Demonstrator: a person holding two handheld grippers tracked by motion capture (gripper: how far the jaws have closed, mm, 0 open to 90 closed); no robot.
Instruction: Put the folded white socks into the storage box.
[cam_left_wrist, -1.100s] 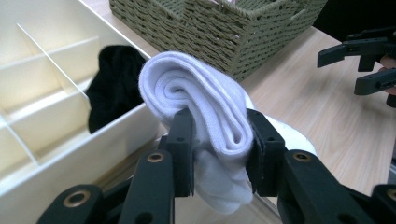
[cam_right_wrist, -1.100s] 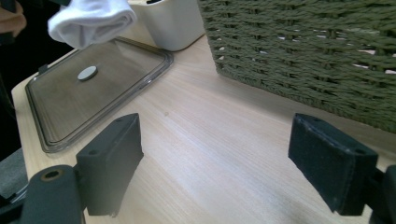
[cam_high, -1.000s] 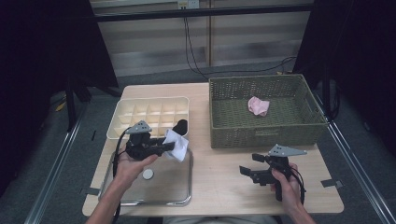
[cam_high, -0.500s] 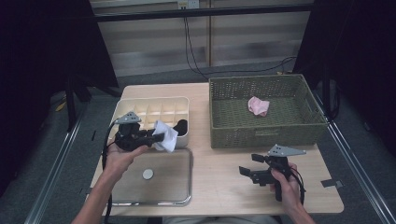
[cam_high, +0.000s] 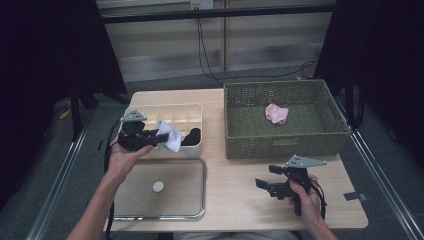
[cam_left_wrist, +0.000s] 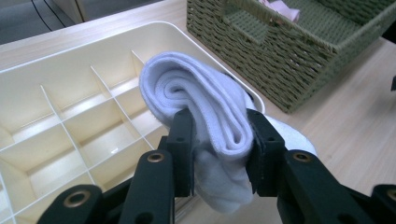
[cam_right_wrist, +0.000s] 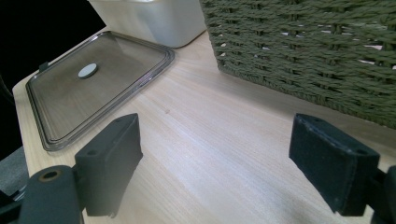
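One rolled white sock (cam_left_wrist: 205, 116) is clamped between the pads of the left tongs (cam_high: 150, 140), held above the front edge of the cream divider box (cam_high: 150, 111), at its right-hand end. In the high view a dark item (cam_high: 192, 136) already sits in the near right compartment, just beside the sock. The right tongs (cam_high: 270, 184) rest low over the bare counter (cam_high: 235, 200), jaws spread wide with nothing between them, near the green wicker basket (cam_high: 300, 142), which holds a pink sock (cam_high: 276, 113). The clear lid (cam_high: 170, 190) lies flat in front of the box.

Judgement: the step in hand is placing the roll into a free cell. To do it well, the left tongs should centre the roll over one empty compartment, with its long side parallel to the dividers, then lower until the bottom of the roll is below the divider tops before letting go. Releasing high risks the roll unwinding or straddling a divider. The loose tail hanging under the pads should go in first.
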